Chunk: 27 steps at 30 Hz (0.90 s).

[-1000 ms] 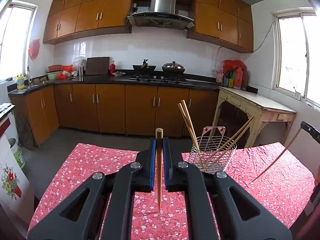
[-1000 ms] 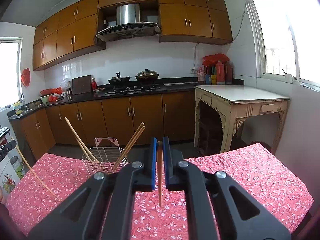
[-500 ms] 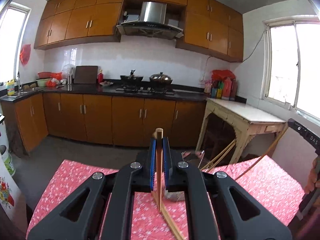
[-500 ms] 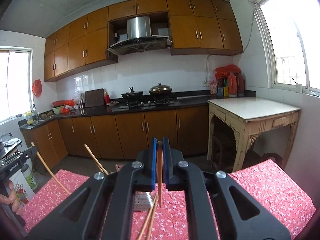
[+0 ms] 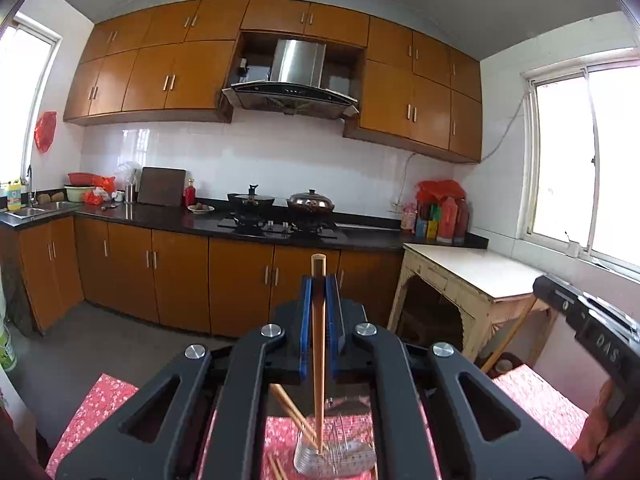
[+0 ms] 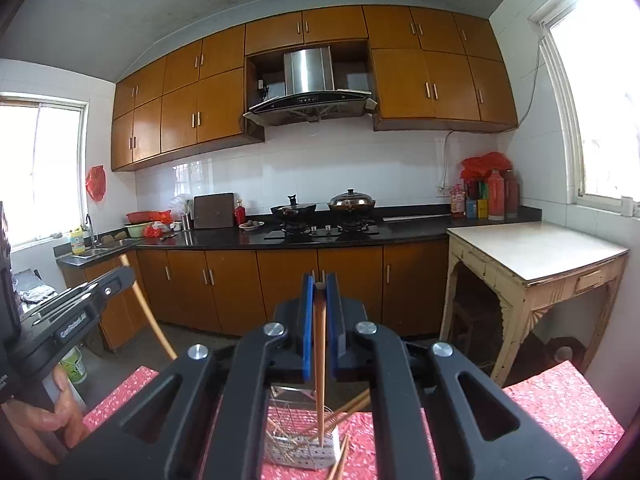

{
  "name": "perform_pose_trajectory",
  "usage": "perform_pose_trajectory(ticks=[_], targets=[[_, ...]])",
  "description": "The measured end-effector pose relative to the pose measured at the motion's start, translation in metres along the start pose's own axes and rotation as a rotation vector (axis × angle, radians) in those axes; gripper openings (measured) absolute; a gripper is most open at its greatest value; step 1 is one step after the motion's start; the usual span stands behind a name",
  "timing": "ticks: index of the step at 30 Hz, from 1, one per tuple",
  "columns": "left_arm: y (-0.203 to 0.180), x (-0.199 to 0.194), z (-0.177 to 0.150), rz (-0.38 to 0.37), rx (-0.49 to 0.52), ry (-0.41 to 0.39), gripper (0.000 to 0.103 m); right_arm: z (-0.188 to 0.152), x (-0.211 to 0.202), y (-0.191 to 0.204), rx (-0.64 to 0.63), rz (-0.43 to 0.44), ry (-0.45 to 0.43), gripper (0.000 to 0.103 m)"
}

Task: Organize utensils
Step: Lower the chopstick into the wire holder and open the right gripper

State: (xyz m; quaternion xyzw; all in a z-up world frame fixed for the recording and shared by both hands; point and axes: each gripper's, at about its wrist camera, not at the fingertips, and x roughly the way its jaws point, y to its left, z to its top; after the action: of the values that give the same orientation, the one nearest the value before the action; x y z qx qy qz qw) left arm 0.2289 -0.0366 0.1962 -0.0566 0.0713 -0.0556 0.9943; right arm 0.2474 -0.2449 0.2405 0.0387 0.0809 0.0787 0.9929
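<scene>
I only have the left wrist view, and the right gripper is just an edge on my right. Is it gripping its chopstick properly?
Observer: Yes. The right gripper is shut on a chopstick, upright between the pads.
Operator: Where does the tip point?
Observer: Down at the wire basket. I can't tell if it's inside.
Operator: Anything in its way?
Observer: Other chopsticks lean out over the basket's right side.

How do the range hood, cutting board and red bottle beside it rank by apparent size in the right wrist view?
1. Range hood, largest.
2. Cutting board.
3. Red bottle, smallest.
All stand along the far wall, so nearness hardly distorts this.
</scene>
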Motion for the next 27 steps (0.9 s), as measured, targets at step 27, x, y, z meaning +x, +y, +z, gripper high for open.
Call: perform_pose_trajectory(ticks=[27], targets=[[0.001,0.085,-0.057,0.051,-0.006,0.182,0.007,-0.068,0.126,-0.019,0.106,0.025,0.192,0.007]])
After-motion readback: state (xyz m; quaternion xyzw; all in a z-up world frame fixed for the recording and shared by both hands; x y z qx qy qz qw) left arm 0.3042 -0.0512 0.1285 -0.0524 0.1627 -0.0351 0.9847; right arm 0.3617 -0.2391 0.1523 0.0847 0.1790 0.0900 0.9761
